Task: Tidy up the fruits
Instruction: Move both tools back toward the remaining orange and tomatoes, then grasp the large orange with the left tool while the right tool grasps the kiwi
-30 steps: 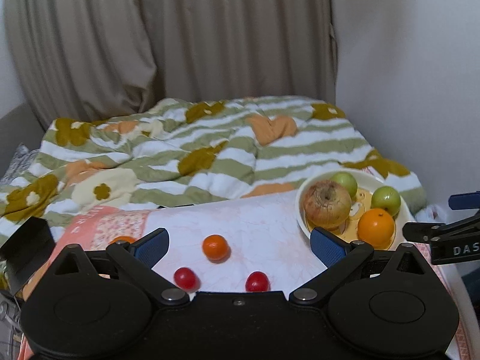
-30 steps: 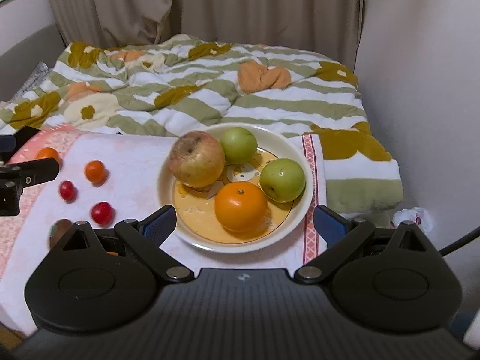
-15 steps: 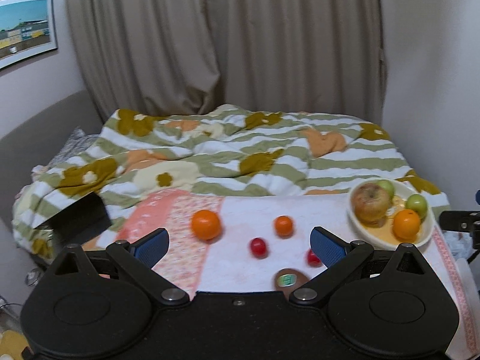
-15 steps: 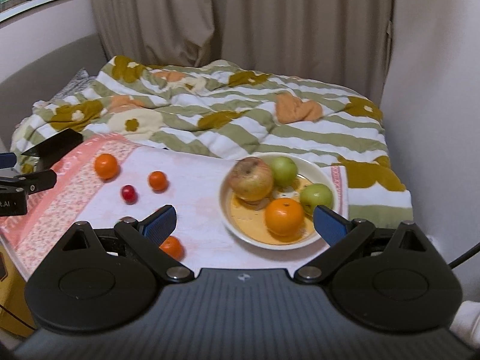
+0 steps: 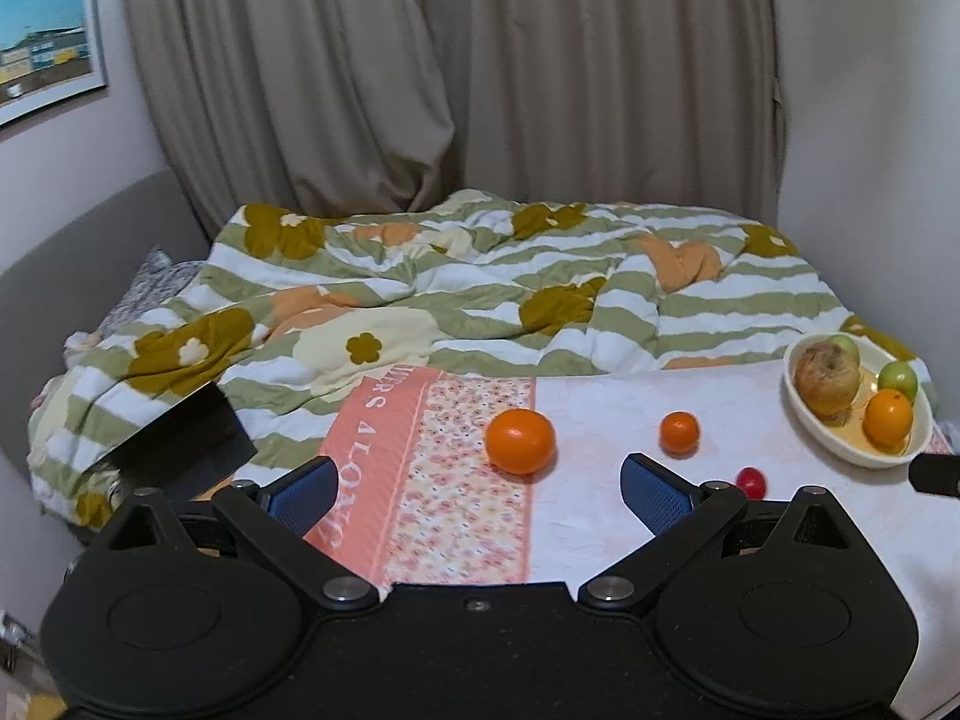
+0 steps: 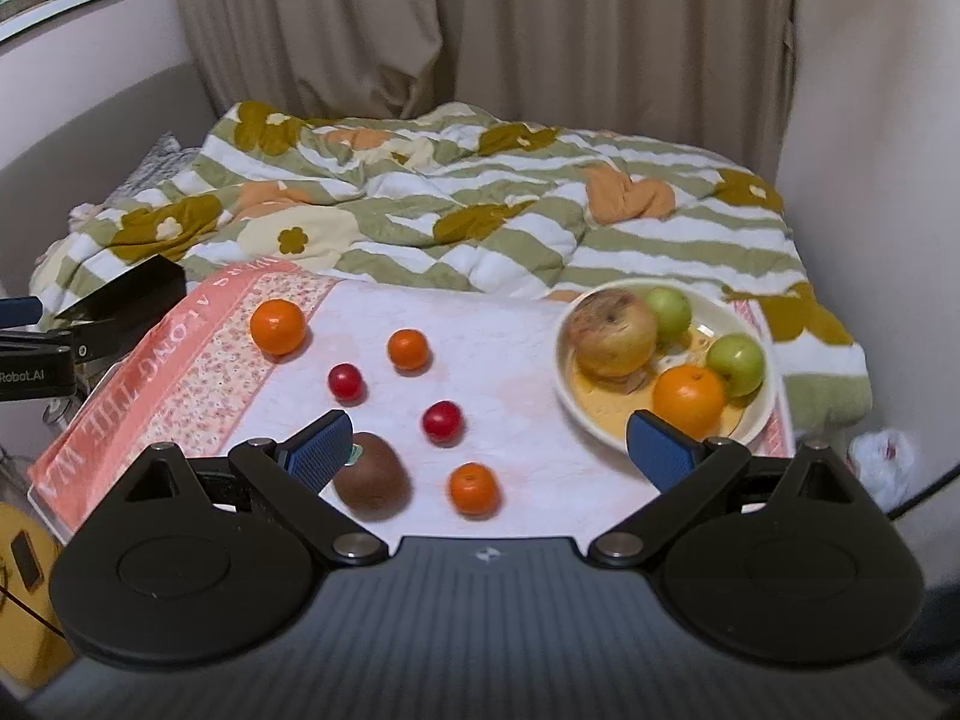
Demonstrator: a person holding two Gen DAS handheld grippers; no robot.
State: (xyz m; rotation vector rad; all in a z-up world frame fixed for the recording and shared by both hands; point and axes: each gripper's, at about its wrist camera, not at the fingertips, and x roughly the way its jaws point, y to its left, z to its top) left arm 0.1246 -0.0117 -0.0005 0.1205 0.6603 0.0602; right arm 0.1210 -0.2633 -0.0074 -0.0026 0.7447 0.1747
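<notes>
**Loose fruit on the cloth, both grippers empty**

The left gripper (image 5: 477, 492) and right gripper (image 6: 489, 450) hang wide apart, holding nothing. The bowl (image 6: 753, 324) carries what looks like a bruised apple (image 6: 612, 333). An orange (image 6: 277, 327), a kiwi (image 6: 372, 477) and small fruits lie apart on the cloth (image 6: 498, 330).

there is one bowl (image 6: 757, 324). in it sit four fruits: one brown apple (image 6: 611, 333), two green apples (image 6: 735, 363) and one orange (image 6: 687, 399). on the cloth (image 6: 510, 330) lie three oranges (image 6: 278, 327), two red tomatoes (image 6: 442, 421) and one kiwi (image 6: 373, 476).
</notes>
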